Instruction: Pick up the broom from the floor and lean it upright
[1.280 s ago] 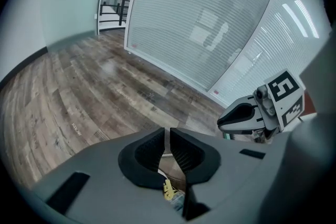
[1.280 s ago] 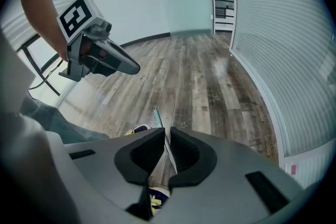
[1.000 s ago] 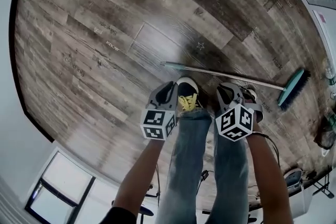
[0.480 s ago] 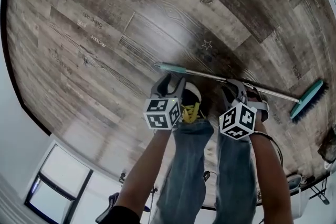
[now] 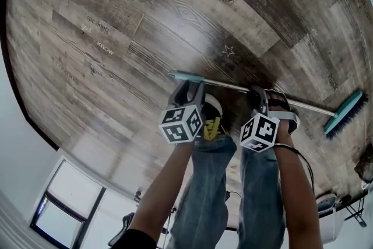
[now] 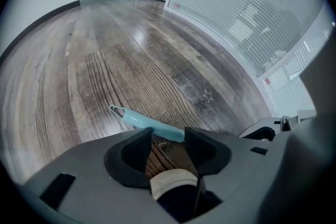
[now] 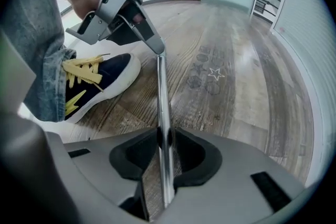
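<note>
Teal-headed broom (image 5: 227,85), silver shaft, flat on wood-plank floor (image 5: 116,20). Left gripper (image 6: 168,136): jaws just opened, apart over teal grip end (image 6: 142,120). Right gripper (image 7: 165,136): jaws just opening, straddling shaft, unclamped.

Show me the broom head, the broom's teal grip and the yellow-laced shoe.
broom head (image 5: 345,109), head view, middle of the teal block.
broom's teal grip (image 6: 139,119), left gripper view, middle of the grip.
yellow-laced shoe (image 7: 109,74), right gripper view, navy side of the upper.

Broom (image 5: 233,87) is lying on floor (image 5: 116,20), running from 9 to 3 o'clock in head view, brush head (image 5: 345,112) sitting at 3 o'clock; shoe (image 5: 213,107) is standing just beside it, at 6 o'clock.
</note>
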